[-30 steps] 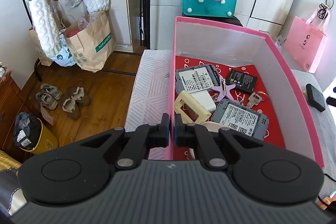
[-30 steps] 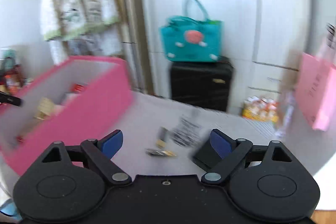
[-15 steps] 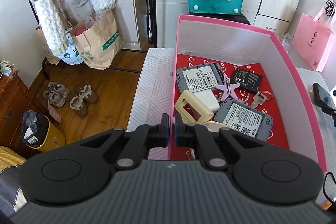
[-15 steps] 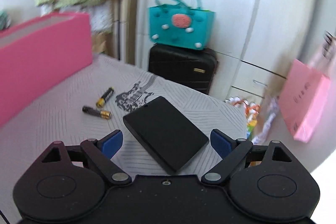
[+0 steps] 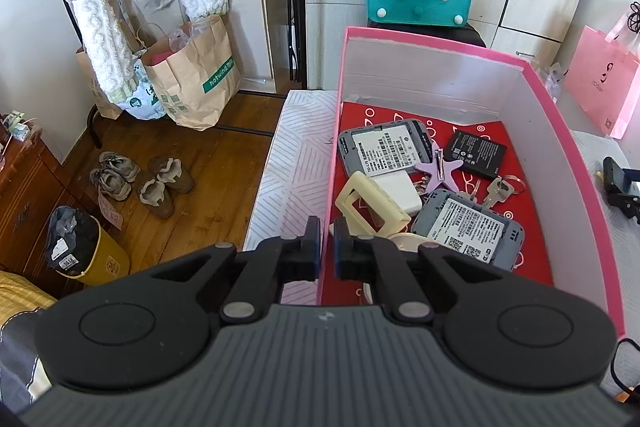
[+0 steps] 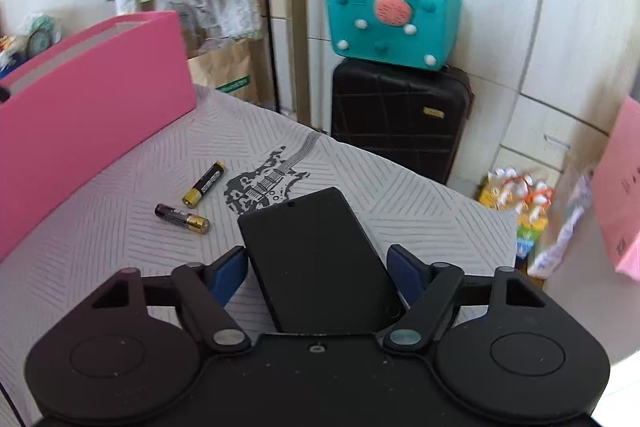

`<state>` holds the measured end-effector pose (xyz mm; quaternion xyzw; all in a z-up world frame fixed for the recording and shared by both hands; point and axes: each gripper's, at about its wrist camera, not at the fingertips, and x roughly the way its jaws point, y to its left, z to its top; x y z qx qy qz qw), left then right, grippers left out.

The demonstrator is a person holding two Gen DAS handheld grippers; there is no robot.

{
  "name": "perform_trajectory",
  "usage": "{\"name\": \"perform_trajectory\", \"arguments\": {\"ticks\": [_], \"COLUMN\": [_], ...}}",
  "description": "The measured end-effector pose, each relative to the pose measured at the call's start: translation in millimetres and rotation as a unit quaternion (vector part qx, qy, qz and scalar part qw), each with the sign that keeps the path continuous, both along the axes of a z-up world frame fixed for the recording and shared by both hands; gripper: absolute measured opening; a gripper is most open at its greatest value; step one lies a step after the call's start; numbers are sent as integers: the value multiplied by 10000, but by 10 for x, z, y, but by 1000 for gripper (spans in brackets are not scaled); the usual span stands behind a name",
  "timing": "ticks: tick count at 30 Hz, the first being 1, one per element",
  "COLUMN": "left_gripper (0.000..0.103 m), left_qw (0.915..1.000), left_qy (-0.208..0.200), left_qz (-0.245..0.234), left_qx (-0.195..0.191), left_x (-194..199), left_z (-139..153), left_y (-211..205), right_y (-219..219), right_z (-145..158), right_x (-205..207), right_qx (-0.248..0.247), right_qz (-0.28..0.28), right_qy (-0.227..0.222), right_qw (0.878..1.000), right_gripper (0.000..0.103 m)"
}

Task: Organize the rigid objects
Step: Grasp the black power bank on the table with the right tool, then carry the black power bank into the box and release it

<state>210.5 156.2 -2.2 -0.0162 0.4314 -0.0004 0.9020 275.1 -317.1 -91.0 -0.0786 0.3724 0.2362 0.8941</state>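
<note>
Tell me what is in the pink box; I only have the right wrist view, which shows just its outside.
Observer: Two grey devices, a black battery, keys and a cream frame lie on a red lining.
Operator: What is the left gripper doing?
Observer: The left gripper is shut on the near wall of the pink box, one finger inside, one outside.

My right claw (image 6: 318,273) has come down and forward over the black slab (image 6: 316,259), which now lies between its blue pads (image 6: 226,273) instead of ahead of them. Its jaws have just been closing, with small gaps left on either side.
</note>
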Motion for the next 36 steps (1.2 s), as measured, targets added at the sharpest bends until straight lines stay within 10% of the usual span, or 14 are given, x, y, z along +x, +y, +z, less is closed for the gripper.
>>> {"name": "perform_trajectory", "arguments": {"ticks": [20, 36], "left_gripper": [3, 3], "left_qw": [10000, 9948], "left_qy": [-11, -59], "left_qz": [-49, -711], "left_qx": [-55, 728], "left_x": [29, -20], "left_z": [-38, -15], "left_y": [48, -117], "right_y": [93, 1589], "right_z": [375, 1198], "right_x": [-435, -762], "right_qx": [805, 1459], "right_qz": [-687, 1679], "right_qy": [-351, -280], "right_qw": [9938, 9746], "right_gripper": [68, 68]}}
